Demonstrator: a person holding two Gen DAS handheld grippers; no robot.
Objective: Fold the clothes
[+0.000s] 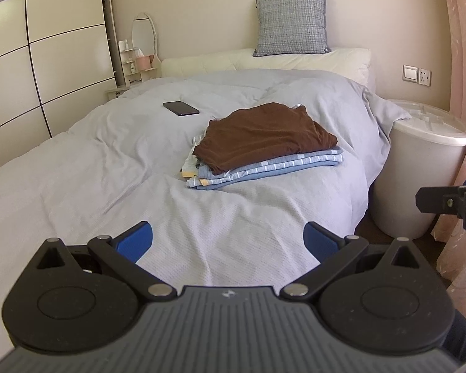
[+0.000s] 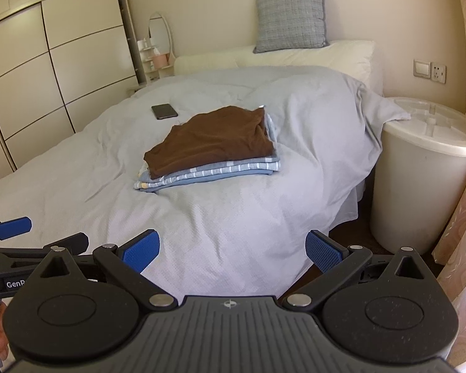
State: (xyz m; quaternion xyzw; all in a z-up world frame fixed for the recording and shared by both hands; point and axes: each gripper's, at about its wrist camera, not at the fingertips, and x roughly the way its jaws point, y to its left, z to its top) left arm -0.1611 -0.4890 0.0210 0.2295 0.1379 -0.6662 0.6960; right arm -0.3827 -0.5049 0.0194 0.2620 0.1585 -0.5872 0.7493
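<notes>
A folded brown garment (image 1: 264,133) (image 2: 214,138) lies on top of a folded blue striped garment (image 1: 264,171) (image 2: 208,172), stacked in the middle of the bed. My left gripper (image 1: 228,242) is open over the bed's near end, well short of the stack, with nothing between its blue pads. My right gripper (image 2: 233,250) is also open and empty, hanging over the bed's near right corner. The left gripper's blue finger (image 2: 12,227) shows at the left edge of the right wrist view, and part of the right gripper (image 1: 450,203) at the right edge of the left wrist view.
The bed is covered by a pale grey duvet (image 1: 108,155) (image 2: 295,124). A dark phone (image 1: 180,108) (image 2: 164,111) lies behind the stack. A grey cushion (image 1: 292,23) leans on the wall. A white round bin (image 1: 419,171) (image 2: 425,171) stands right of the bed, a wardrobe (image 1: 31,62) left.
</notes>
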